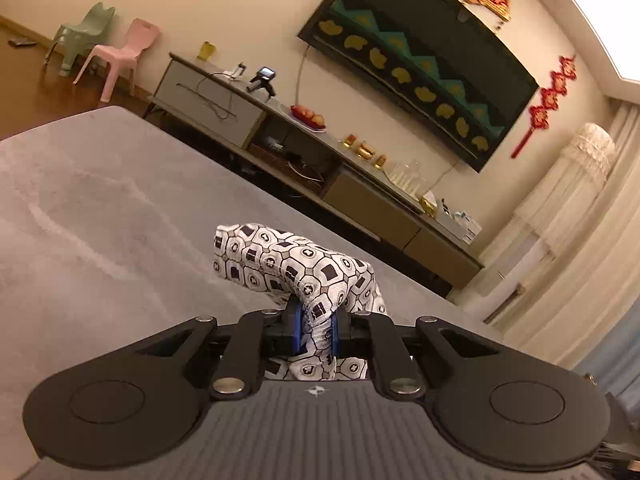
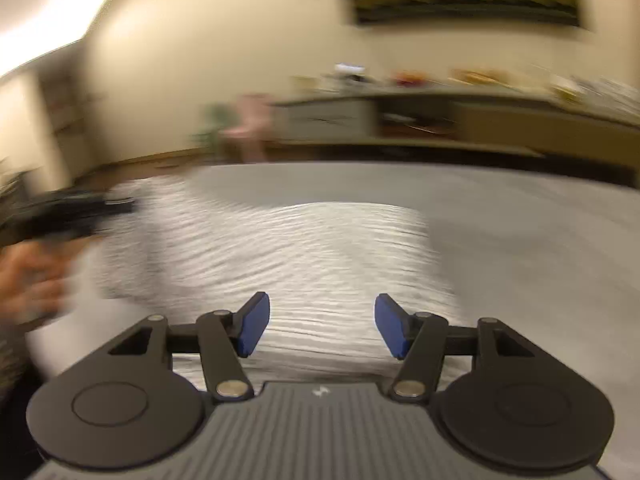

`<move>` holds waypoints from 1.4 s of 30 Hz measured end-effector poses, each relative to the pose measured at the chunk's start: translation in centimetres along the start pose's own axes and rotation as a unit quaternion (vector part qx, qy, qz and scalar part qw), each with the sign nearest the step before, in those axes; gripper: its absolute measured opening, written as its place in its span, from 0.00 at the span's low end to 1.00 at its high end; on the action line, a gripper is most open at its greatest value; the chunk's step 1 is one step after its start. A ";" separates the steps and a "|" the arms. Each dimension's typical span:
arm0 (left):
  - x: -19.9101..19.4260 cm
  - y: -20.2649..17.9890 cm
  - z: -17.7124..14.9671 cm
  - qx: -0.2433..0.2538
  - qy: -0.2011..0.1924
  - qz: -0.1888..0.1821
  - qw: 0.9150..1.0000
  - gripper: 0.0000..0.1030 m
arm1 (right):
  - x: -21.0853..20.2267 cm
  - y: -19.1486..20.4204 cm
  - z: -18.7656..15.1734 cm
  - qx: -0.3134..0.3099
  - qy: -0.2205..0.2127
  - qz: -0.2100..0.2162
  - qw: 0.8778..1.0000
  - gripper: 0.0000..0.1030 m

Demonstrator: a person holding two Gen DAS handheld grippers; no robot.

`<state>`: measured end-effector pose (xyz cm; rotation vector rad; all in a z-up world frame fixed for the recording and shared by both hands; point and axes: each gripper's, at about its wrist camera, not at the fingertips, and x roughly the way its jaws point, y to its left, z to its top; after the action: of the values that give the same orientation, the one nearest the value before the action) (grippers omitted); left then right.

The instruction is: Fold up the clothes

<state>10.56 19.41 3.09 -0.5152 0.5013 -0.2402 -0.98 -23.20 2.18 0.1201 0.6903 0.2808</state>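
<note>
Garment white, black-patterned (bunched, pinched)

I see a cream wall with a dark hanging, a long low cabinet, two small chairs on wood floor, pale curtains

Home living rm: TV cabinet, kids' chairs
</note>
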 end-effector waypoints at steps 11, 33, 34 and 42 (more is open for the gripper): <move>-1.9 -4.4 2.9 0.045 -0.105 -0.074 0.991 0.13 | 7.6 -3.0 0.7 0.059 0.042 -0.024 0.997 0.00; -6.8 1.5 7.4 -0.053 -0.200 0.038 0.978 0.12 | 13.6 7.3 0.7 0.071 0.071 0.061 0.993 0.52; -6.8 1.4 7.6 -0.054 -0.199 0.032 0.978 0.12 | 14.2 7.6 0.9 0.076 0.067 0.069 0.992 0.44; -7.4 3.7 8.2 -0.080 -0.235 0.015 0.968 0.12 | 5.2 7.8 6.8 0.057 -0.097 0.090 0.990 0.02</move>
<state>8.85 28.43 10.28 -0.6983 0.0639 -0.0428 5.47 -14.32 5.80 0.3166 0.5023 0.3977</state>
